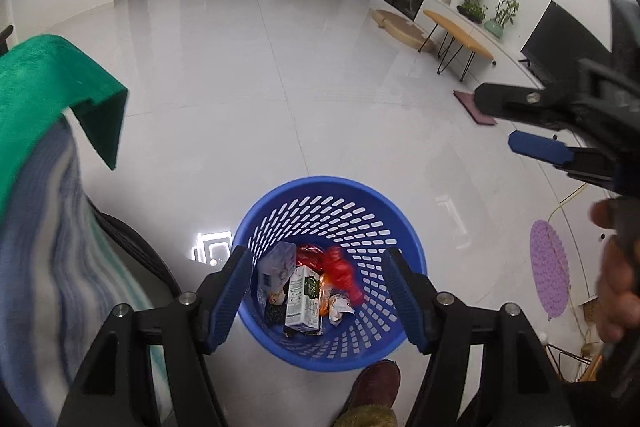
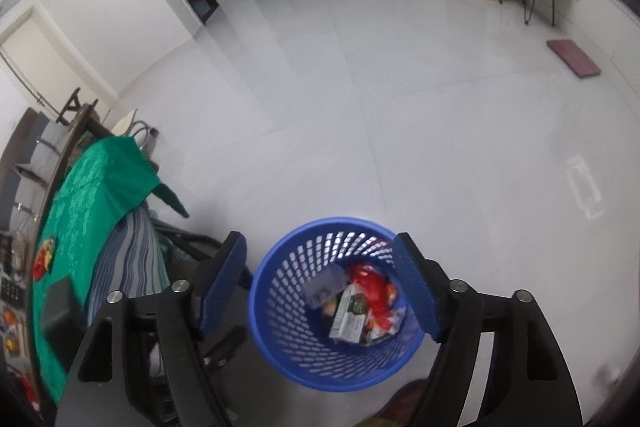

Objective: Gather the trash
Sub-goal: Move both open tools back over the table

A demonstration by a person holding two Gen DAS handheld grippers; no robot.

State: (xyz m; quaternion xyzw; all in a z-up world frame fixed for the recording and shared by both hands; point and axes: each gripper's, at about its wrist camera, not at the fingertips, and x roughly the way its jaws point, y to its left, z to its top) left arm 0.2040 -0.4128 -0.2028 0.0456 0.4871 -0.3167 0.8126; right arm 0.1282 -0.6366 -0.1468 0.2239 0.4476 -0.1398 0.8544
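**Both jaws empty above the basket, trash inside**

Left wrist view: your left gripper (image 1: 320, 295) has its jaws spread, nothing between the pads, and it hangs right over the blue basket (image 1: 280, 351) on the white floor (image 1: 240, 87). Trash sits on the basket's bottom: a white-and-green carton (image 1: 303, 301) roughly central, leaning rather than flat, long axis running from the near wall toward the far wall with its gabled top at the far end. A red wrapper (image 1: 340, 271) lies against the far-right wall, a pale bluish pack (image 1: 276, 263) against the left wall, and crumpled bits by the carton are too small to tell. Your right gripper (image 1: 520, 119) enters from the right edge, jaws apart, empty. A shoe (image 1: 376, 385) stands just beside the basket's near rim.

Right wrist view: right gripper's jaws are wide, nothing between them, basket below. Same carton, same lean, top toward the far wall. The green tablecloth (image 2: 92, 195) on the left carries more: a red item (image 2: 42, 259) near its near-left edge, plus small things further along that edge, too blurred to name.

Progress, judged: several pieces binned, both hands free; the table items look left to fetch.
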